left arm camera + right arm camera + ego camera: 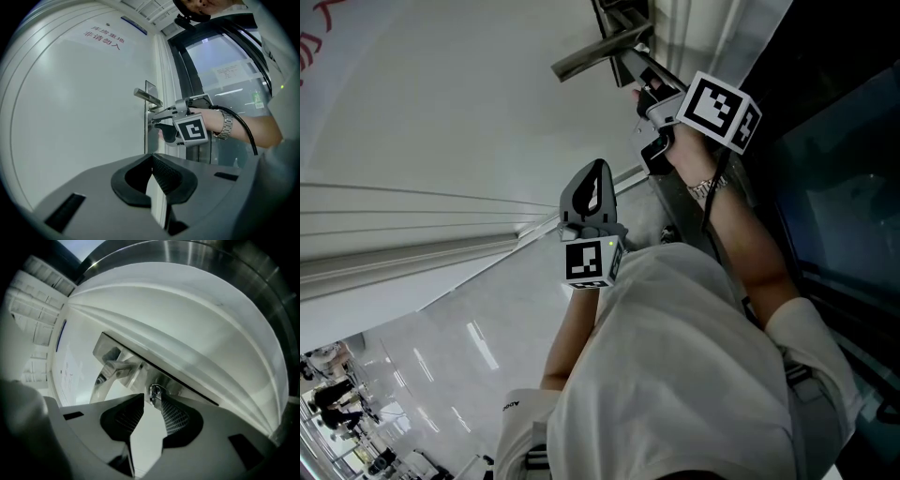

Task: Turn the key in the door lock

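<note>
The small metal key (154,392) sticks out of the lock on the steel plate (140,377), just below the lever handle (111,367). My right gripper (152,398) points level at it. The key head sits between its fingertips with a gap on the left side, so the jaws stand open around it. In the head view the right gripper (645,94) is at the door edge under the handle (600,52). My left gripper (592,183) hangs back from the white door (441,122), its tips (152,158) meeting on nothing. From there I see the right gripper (158,126) at the lock.
A dark metal door frame and glass panel (225,70) stand right of the door. A red-lettered sign (103,38) is high on the door. The person's right arm with a wristwatch (705,187) reaches to the lock. Glossy floor (441,375) lies behind.
</note>
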A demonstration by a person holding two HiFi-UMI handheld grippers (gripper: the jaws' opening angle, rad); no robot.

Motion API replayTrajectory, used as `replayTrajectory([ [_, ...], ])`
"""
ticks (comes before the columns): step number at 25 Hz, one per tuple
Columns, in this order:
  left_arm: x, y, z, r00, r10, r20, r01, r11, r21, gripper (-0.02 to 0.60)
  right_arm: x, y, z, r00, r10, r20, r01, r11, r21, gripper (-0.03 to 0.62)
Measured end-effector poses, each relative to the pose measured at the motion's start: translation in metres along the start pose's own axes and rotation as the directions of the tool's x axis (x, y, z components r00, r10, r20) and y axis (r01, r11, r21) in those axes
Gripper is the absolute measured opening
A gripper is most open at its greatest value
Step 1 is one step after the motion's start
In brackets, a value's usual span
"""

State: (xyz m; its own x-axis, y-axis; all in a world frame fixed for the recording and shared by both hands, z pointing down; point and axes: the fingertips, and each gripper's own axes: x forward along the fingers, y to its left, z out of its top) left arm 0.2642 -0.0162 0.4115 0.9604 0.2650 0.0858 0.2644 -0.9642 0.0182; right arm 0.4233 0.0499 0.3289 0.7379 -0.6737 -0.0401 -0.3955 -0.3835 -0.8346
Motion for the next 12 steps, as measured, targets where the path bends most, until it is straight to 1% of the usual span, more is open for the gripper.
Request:
replayTrajectory([
  [2,0.0,-0.003,0.003,1.0,-0.003,0.007,0.003,1.0,0.0,0.009,-0.003,0.006,0.0,1.0,0.002,-0.014,-0.004,0.995,-0.099,0.1],
  [4,0.0,-0.007,0.003,1.0,-0.002,0.013,0.003,1.0,-0.001,0.009,-0.006,0.009,-0.002,0.999,0.0,-0.037,-0.007,0.979,-0.204,0.101],
  [7,0.001,-0.012,0.0,1.0,0.007,0.013,-0.007,1.0,-0.001,0.009,-0.013,0.007,-0.01,0.998,-0.015,-0.062,-0.009,0.931,-0.365,0.101],
  [9,0.003,-0.015,-0.002,1.0,0.011,0.011,-0.011,1.0,-0.001,0.009,-0.02,0.005,-0.016,0.998,-0.028,-0.065,-0.005,0.894,-0.449,0.101],
  [11,0.005,-0.02,-0.003,1.0,0.014,0.011,-0.014,1.0,-0.004,0.009,-0.026,0.0,-0.023,0.996,-0.039,-0.077,-0.005,0.865,-0.502,0.101],
  [12,0.006,-0.023,-0.003,1.0,0.016,0.011,-0.016,1.0,-0.005,0.009,-0.028,-0.003,-0.027,0.995,-0.041,-0.09,-0.011,0.857,-0.515,0.1],
])
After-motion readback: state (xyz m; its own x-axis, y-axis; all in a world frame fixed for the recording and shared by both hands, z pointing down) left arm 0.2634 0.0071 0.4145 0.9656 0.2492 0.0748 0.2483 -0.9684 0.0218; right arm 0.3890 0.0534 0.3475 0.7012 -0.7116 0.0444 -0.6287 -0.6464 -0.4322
